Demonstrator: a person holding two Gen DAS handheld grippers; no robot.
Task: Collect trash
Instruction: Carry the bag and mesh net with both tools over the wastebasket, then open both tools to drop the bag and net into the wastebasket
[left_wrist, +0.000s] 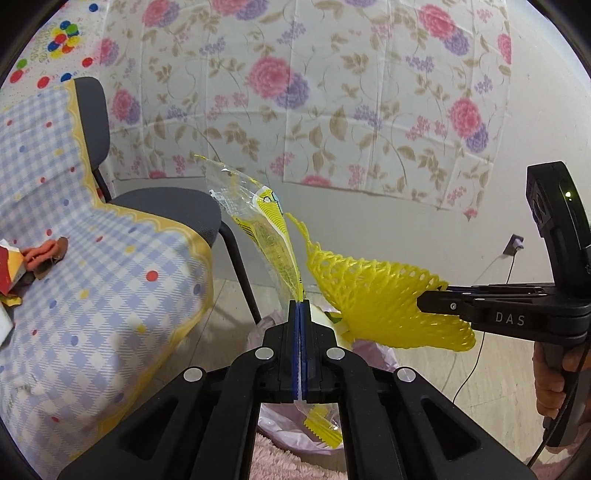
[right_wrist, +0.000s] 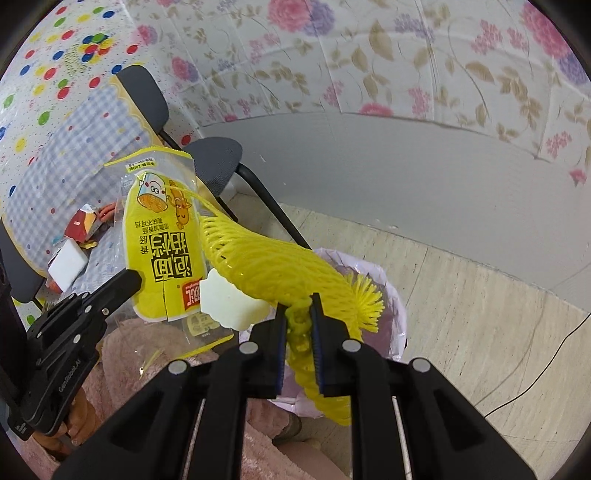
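Observation:
My left gripper (left_wrist: 300, 306) is shut on the lower edge of a yellow and clear snack wrapper (left_wrist: 264, 221), which stands up from its pads. In the right wrist view the same wrapper (right_wrist: 162, 236) hangs at the tip of the left gripper (right_wrist: 135, 277). My right gripper (right_wrist: 299, 308) is shut on a yellow foam net (right_wrist: 266, 258), and from the right in the left wrist view that gripper (left_wrist: 424, 301) holds the net (left_wrist: 369, 291) out. Both pieces hang above a bin lined with a pink bag (right_wrist: 391, 295). A white scalloped foam piece (right_wrist: 232, 302) sits beside the net; whether it is attached I cannot tell.
A table with a blue check cloth (left_wrist: 110, 277) stands at the left, carrying a red carton (right_wrist: 83, 221), a white box (right_wrist: 70, 266) and other scraps. A grey chair (left_wrist: 170, 210) stands behind the bin. Pink rug (left_wrist: 295, 461) below, cable (right_wrist: 535, 380) on the floor. A hand (left_wrist: 554, 380) holds the right gripper.

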